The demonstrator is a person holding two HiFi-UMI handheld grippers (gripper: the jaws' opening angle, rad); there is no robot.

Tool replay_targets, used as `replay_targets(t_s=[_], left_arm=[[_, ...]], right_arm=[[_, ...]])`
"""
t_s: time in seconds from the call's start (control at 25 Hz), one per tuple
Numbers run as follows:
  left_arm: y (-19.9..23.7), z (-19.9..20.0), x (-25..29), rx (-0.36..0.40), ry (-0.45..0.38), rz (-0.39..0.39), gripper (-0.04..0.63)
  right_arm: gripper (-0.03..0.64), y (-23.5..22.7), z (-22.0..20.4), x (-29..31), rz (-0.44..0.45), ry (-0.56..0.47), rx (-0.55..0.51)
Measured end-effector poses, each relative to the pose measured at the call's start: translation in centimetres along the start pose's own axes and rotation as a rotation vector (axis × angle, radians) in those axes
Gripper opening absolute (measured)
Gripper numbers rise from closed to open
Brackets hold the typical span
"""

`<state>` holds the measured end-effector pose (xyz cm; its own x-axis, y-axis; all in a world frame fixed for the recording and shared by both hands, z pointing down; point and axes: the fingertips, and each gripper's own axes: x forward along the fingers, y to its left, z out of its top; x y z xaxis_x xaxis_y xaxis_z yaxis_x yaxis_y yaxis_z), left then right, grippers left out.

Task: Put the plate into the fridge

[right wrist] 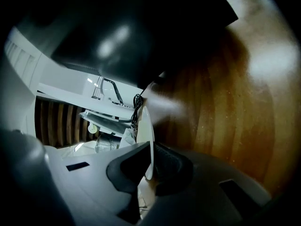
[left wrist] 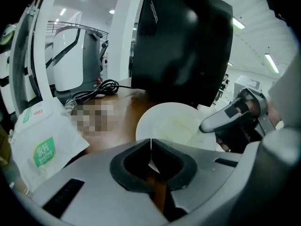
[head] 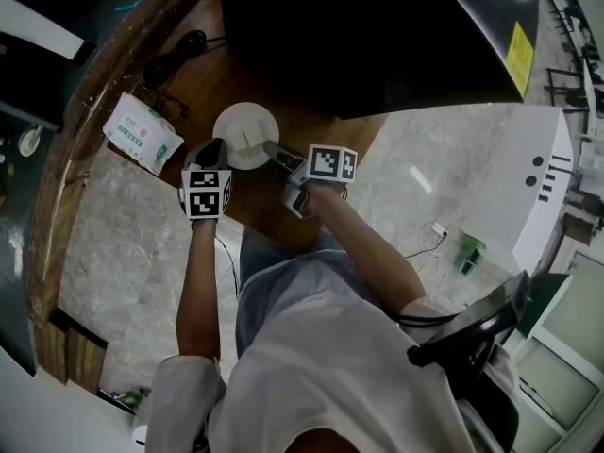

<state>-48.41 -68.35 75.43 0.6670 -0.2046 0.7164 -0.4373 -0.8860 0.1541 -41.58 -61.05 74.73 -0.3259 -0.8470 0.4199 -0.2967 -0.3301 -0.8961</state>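
Observation:
A round white plate [head: 243,132] lies on the brown wooden table [head: 208,88], in front of a big black fridge-like box [head: 377,36]. My right gripper [head: 276,151] is rolled on its side and shut on the plate's right rim. In the right gripper view the plate [right wrist: 146,126] runs edge-on between the pads of that gripper [right wrist: 149,160]. My left gripper [head: 215,151] sits at the plate's left edge. Its jaw tips [left wrist: 150,142] meet, holding nothing, with the plate [left wrist: 169,124] just beyond them. The right gripper's finger [left wrist: 221,120] reaches onto the plate from the right.
A white and green tissue pack [head: 142,132] lies left of the plate, seen close in the left gripper view [left wrist: 40,140]. A black coiled cable [head: 179,55] lies behind on the table. The table's curved edge [head: 71,159] runs on the left; a tiled floor [head: 444,187] lies to the right.

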Motion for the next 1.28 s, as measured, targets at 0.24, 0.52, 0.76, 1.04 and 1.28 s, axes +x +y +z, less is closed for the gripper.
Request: replay_targets(t_s=[0.24,0.52,0.76,1.04,1.28], left_arm=[[-7.0,1.4,-0.5,0.017,-0.031,-0.05,0.021],[-18.2,1.9,0.4,0.068,-0.033,-0.115,0.021],[-31.2,2.6,1.3,0.147,-0.015,-0.17,0.021],[-51.0,3.9,2.2,0.279,-0.013,-0.262,0.021],[-66.8,5.6,4.1,0.354,-0.057,-0.318,0.021]], right_arm=[[0.025,-1.4,-0.1,-6.1,0.021,-0.027,0.062],[0.023,-5.5,0.5,-17.0,0.063,-0.088,0.135],[0.025,-9.3,1.4,-29.3,0.059,-0.148,0.169],[0.024,-14.6,3.4,-48.1,0.048,-0.284,0.23],[0.025,-19.6,6.0,-63.1,0.055,-0.394,0.223]])
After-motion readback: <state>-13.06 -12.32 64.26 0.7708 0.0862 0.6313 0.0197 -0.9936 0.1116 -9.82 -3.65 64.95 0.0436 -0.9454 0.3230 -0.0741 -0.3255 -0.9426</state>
